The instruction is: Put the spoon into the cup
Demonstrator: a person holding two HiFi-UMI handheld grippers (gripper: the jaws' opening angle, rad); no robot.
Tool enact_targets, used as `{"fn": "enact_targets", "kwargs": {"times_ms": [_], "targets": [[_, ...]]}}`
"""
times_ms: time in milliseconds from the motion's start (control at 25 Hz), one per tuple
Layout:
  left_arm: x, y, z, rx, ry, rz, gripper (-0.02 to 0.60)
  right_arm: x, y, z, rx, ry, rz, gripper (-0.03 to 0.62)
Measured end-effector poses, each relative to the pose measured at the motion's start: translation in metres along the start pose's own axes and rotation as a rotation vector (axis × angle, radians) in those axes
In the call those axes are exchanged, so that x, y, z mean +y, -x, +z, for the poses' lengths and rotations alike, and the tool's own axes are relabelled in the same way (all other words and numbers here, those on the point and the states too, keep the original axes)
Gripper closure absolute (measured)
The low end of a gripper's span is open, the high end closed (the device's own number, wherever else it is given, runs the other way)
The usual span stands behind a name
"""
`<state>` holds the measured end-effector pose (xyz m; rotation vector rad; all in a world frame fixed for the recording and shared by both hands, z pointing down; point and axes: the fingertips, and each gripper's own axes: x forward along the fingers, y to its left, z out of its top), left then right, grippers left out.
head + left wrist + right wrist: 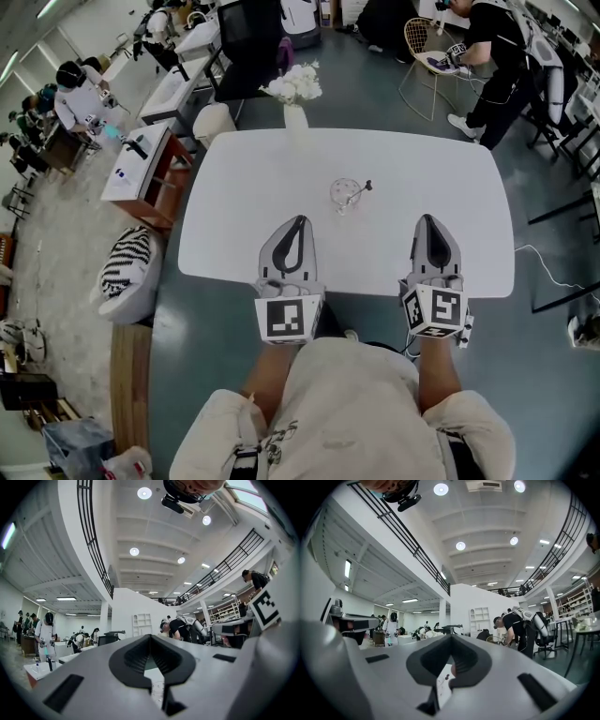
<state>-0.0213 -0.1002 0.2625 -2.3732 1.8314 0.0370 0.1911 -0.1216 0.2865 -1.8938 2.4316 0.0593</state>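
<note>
A small clear glass cup (344, 195) stands near the middle of the white table (244, 225). The spoon (360, 189) rests inside it, its dark handle end leaning out to the upper right. My left gripper (298, 221) sits over the table's near edge, below and left of the cup, with its jaws together and empty. My right gripper (427, 219) is level with it, to the right of the cup, shut with nothing in it. In the left gripper view the cup (157, 692) shows faintly through the gap behind the closed tips (150, 636).
A white vase of white flowers (294, 90) stands at the table's far edge. A striped pouf (127, 272) and a wooden side table (141, 173) are to the left. A wire chair (427, 52) and people at other desks are beyond the table.
</note>
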Motion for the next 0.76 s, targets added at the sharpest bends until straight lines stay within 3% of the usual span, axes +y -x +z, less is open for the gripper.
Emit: {"fn": "enact_targets", "kwargs": {"times_ms": [760], "targets": [[0.022, -0.004, -0.007, 0.000, -0.002, 0.039, 0.574, 0.011, -0.023, -0.013, 0.034, -0.005, 0.028, 0.606]]}}
